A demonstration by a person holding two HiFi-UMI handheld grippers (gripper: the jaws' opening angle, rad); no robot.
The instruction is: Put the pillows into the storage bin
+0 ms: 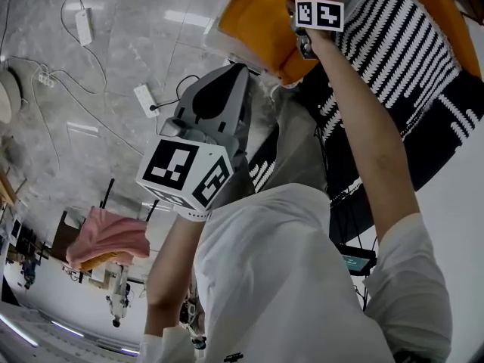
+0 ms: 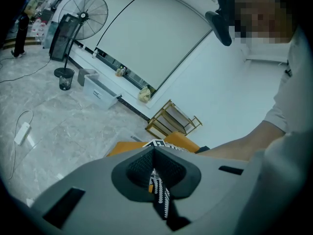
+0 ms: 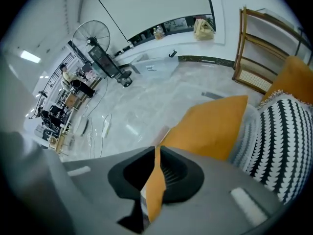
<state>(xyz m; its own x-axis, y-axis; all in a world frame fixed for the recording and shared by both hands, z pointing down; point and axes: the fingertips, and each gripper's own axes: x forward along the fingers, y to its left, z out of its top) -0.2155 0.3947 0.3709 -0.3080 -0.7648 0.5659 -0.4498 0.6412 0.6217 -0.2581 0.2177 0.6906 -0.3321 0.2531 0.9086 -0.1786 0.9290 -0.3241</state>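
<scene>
Pale marble floor (image 1: 113, 59) | plain orange pillow (image 1: 268, 21) at 12 o'clock, its edge clenched in the right gripper (image 3: 156, 155) | black-and-white zigzag pillow (image 1: 401, 48) at 2 o'clock, touching it, its fabric pinched by the left gripper (image 2: 154, 160)

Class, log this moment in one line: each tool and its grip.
left tool: shut on black-and-white patterned fabric pillow | right tool: shut on orange fabric pillow

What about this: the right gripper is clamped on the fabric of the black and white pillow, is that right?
No. The right gripper is clamped on the fabric of the orange pillow, not the black and white pillow beside it. The right gripper view shows orange cloth pinched between its jaws.
</scene>
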